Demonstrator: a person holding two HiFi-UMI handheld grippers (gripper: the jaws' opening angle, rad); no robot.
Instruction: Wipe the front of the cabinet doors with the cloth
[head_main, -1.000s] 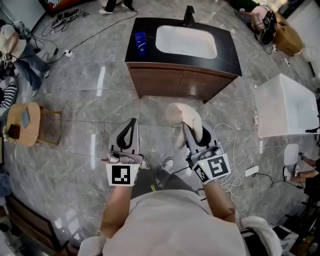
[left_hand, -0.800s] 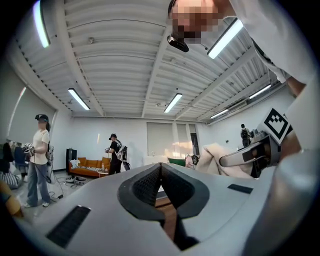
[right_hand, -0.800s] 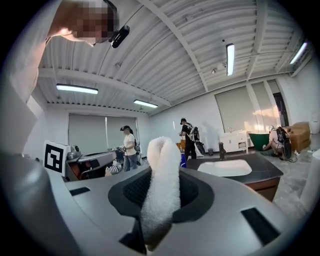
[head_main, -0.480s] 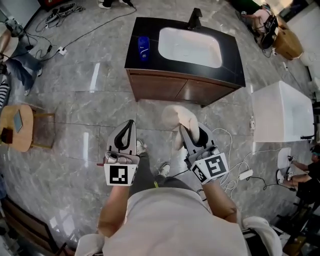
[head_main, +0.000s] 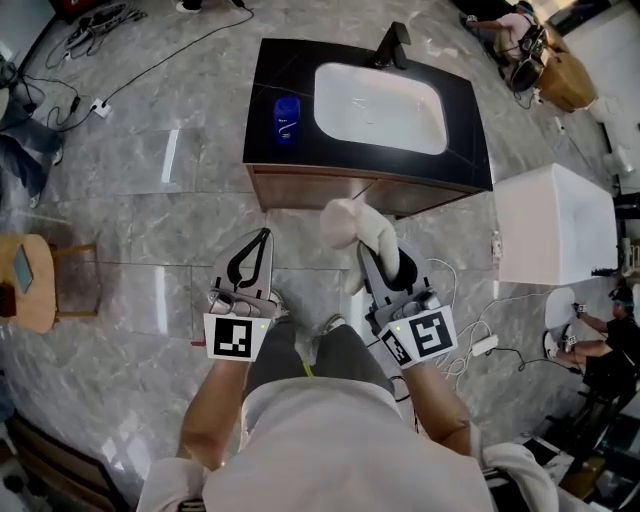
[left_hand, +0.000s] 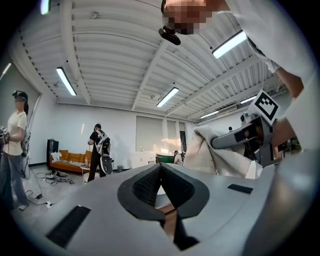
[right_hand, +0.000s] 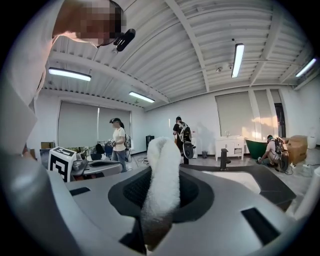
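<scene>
Here we are in front of the vanity, and the right gripper (right_hand: 159, 196) is pinching the cloth (right_hand: 162, 170). Its jaws are pressed onto a thick white fold that stands up between them. From the head view, the cloth (head_main: 355, 225) bunches out ahead of the right gripper (head_main: 378, 258), just short of the cabinet doors (head_main: 340, 190) and not yet touching them. The left gripper (head_main: 258, 246) hangs alongside, jaws pressed together with nothing between them – the left gripper view confirms it (left_hand: 161, 174).

My read is that the step in hand is the approach, with no wiping begun. To do it well, the cloth wants to come down to door height and meet the wood with a broad, flat face rather than this loose lump. Then come long overlapping passes from one edge across to the other, with steady pressure. The spare gripper should stay clear, and the feet should avoid the white cables (head_main: 462, 292) on the floor to the right.

The count: one cloth, two grippers, one sink (head_main: 380, 95), one faucet (head_main: 392, 45) and one blue bottle (head_main: 285, 118) on the black counter (head_main: 262, 100). There are probably two doors – but from this steep angle the front is only a thin brown strip and I can't pick out the seam.
</scene>
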